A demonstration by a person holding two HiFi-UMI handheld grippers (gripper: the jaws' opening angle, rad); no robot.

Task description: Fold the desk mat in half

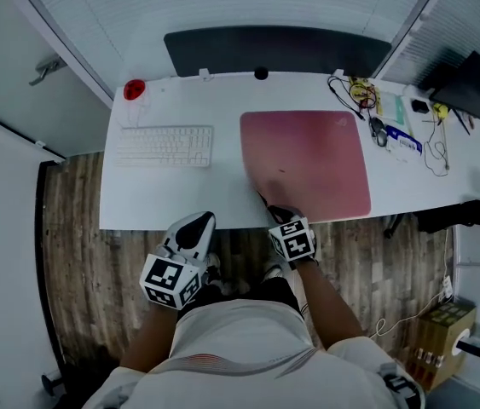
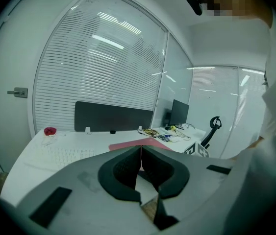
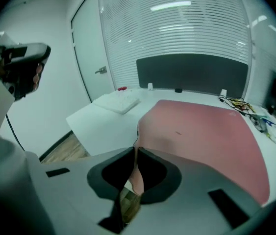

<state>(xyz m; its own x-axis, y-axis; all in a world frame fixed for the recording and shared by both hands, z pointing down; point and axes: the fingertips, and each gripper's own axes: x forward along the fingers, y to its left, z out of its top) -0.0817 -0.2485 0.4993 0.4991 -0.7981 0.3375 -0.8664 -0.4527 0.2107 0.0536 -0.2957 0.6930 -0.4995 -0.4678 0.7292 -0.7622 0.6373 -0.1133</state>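
A pink desk mat (image 1: 308, 160) lies flat on the white desk (image 1: 171, 198), right of centre. My right gripper (image 1: 267, 204) is at the mat's near left corner, by the desk's front edge. In the right gripper view the jaws (image 3: 136, 150) are shut on the desk mat (image 3: 211, 131), with the pink corner pinched between the pads and slightly raised. My left gripper (image 1: 199, 225) hangs in front of the desk edge, left of the mat and touching nothing. Its jaws (image 2: 140, 148) are shut and hold nothing; the mat (image 2: 128, 145) shows just beyond them.
A white keyboard (image 1: 164, 146) sits left of the mat, with a small red object (image 1: 135, 89) at the far left corner. Cables and small items (image 1: 384, 113) crowd the mat's right side. A dark partition panel (image 1: 278, 51) lines the back edge. A cardboard box (image 1: 444, 331) stands on the floor.
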